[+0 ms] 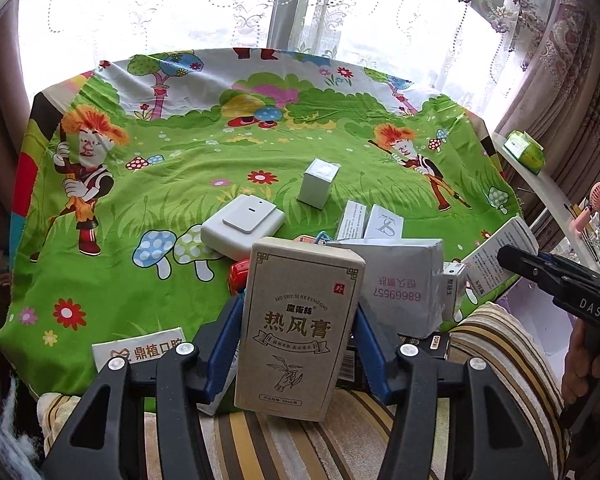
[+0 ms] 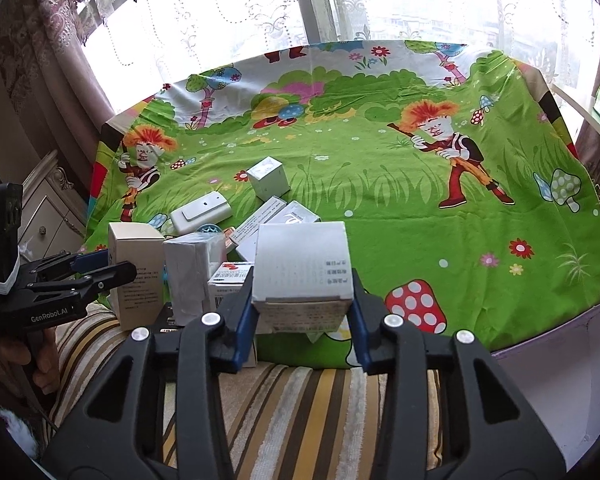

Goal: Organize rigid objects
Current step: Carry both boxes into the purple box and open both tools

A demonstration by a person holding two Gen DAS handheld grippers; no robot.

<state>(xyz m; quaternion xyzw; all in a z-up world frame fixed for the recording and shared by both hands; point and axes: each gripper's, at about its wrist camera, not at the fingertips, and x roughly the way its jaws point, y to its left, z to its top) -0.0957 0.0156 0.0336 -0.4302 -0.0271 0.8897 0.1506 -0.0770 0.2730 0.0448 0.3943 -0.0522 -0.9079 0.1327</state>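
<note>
My left gripper [image 1: 298, 320] is shut on a tall beige box with Chinese print [image 1: 296, 328], held upright over the striped cushion [image 1: 284, 440]. My right gripper [image 2: 303, 300] is shut on a white box [image 2: 302, 268], held at the near table edge. In the right wrist view the left gripper [image 2: 112, 270] shows at the left with the beige box [image 2: 136, 268]. A pile of small boxes lies near the table's front: a silver-grey box [image 1: 400, 284], a white flat device [image 1: 242, 226] and a small white cube box [image 1: 319, 184].
The table wears a green cartoon cloth [image 2: 380, 184]. A green tissue pack [image 1: 526, 150] sits on a white shelf at the right. A white label card [image 1: 140, 350] lies at the front left edge. Curtains and a window stand behind the table.
</note>
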